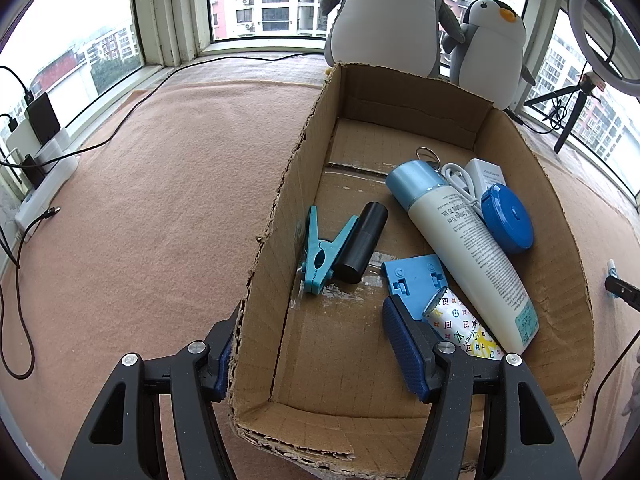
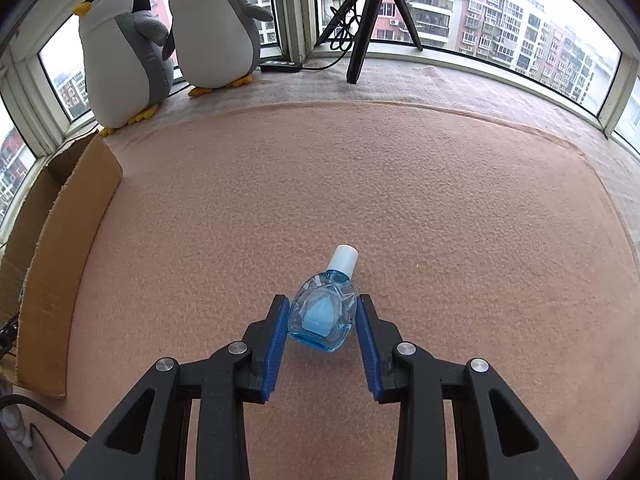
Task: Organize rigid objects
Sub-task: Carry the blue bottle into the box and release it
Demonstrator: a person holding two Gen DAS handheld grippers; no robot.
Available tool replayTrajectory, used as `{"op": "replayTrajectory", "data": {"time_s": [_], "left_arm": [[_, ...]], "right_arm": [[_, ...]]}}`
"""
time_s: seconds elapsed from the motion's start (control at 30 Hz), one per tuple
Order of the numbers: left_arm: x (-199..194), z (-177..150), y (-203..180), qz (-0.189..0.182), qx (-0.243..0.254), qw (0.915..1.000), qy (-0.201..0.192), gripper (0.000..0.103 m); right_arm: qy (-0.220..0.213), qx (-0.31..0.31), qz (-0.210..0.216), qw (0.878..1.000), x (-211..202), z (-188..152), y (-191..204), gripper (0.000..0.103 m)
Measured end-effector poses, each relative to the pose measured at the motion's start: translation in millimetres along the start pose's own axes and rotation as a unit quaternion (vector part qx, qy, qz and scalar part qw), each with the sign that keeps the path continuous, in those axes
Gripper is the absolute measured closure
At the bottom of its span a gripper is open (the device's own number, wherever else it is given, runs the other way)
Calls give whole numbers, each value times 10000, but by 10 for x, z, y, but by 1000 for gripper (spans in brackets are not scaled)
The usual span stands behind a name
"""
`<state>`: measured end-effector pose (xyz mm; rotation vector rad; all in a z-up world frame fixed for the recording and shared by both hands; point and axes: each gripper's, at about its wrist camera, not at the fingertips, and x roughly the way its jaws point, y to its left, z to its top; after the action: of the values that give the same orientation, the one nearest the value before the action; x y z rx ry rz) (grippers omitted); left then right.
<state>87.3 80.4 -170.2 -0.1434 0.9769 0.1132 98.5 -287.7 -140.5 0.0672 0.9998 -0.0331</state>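
Sitting at far left on the sill, white power strip (image 1: 44, 184) w/ black cables trailing over the pink blanket (image 1: 160, 208). Straddling the near-left wall of the cardboard box (image 1: 276, 216), left gripper (image 1: 320, 354) w/ jaws spread wide & gripping nothing, one finger outside the box, the other inside. Lying in the box, going left to right: teal clip (image 1: 320, 256) touching a black cylinder (image 1: 362, 248); blue plastic piece (image 1: 416, 280) just near of center; small patterned tube (image 1: 460, 328) beside the inner finger; long white bottle (image 1: 468, 252) w/ blue cap running diagonally; white charger w/ cable (image 1: 476, 180) toward the far right; round blue tape measure (image 1: 507, 218) leaning against the bottle. Standing behind the box at the window, two plush penguins (image 1: 492, 48). In right wrist view, box edge showing at far left, penguins behind it, black tripod (image 2: 372, 12) at far center. Lying on the blanket well right of the box, small blue glass bottle (image 2: 326, 312) w/ white cap pointing far. Bracketing it, right gripper (image 2: 323, 320), jaws open around the bottle body; left pad looking just about touching, right pad just beside, not pinching yet.
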Motion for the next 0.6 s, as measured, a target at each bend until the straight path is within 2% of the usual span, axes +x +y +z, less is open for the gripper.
{"op": "replayTrajectory", "data": {"time_s": [0.33,0.6], "left_arm": [[2,7,-3,-4,-10,10000,-1,35],[3,7,-2,-4,-12,10000,-1,35]], "right_arm": [[-455,-310,545,9970,-349,262,448,72],[-720,-837,1066,9881,-521,497,1029,72]]}}
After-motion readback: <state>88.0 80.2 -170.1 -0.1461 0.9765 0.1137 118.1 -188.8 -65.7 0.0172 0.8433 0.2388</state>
